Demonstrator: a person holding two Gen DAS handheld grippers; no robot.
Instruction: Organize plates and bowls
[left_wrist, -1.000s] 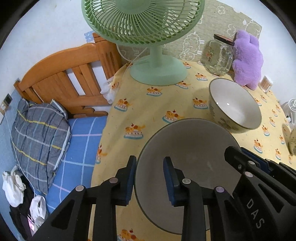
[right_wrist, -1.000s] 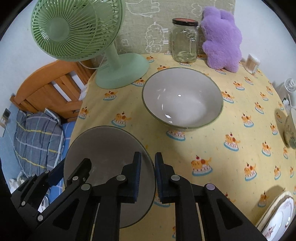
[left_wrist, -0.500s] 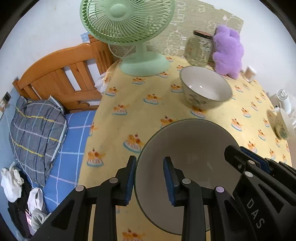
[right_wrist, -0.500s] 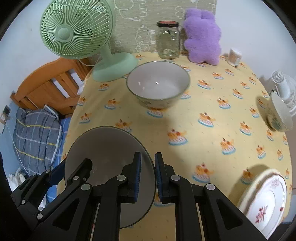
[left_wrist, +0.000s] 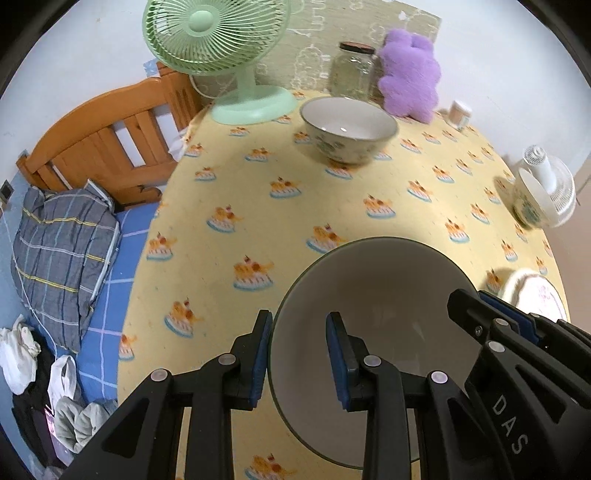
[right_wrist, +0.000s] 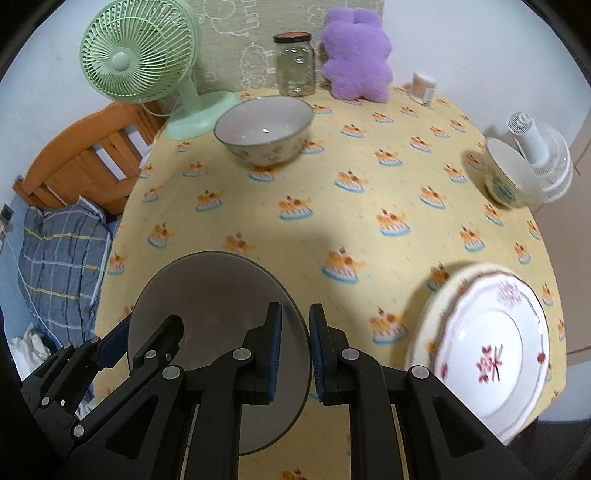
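Left wrist view shows the left gripper (left_wrist: 297, 354) and the right gripper (right_wrist: 295, 350) each clamped on opposite rims of one grey bowl (left_wrist: 373, 314), held above the yellow worktop (left_wrist: 295, 206).

I hold my right gripper (right_wrist: 295, 350) clamped on the right rim of a grey bowl (right_wrist: 207, 295), its pads pinching the wall, while my left gripper (right_wrist: 122, 343) grips the same bowl's far-left rim. Just right of my fingers a white flowered plate (right_wrist: 491, 354) lies on the yellow tablecloth (right_wrist: 369, 184). Well ahead sits a patterned bowl (right_wrist: 264, 129) near a green fan (right_wrist: 136, 62), and ahead to the right a smaller bowl (right_wrist: 502, 173).
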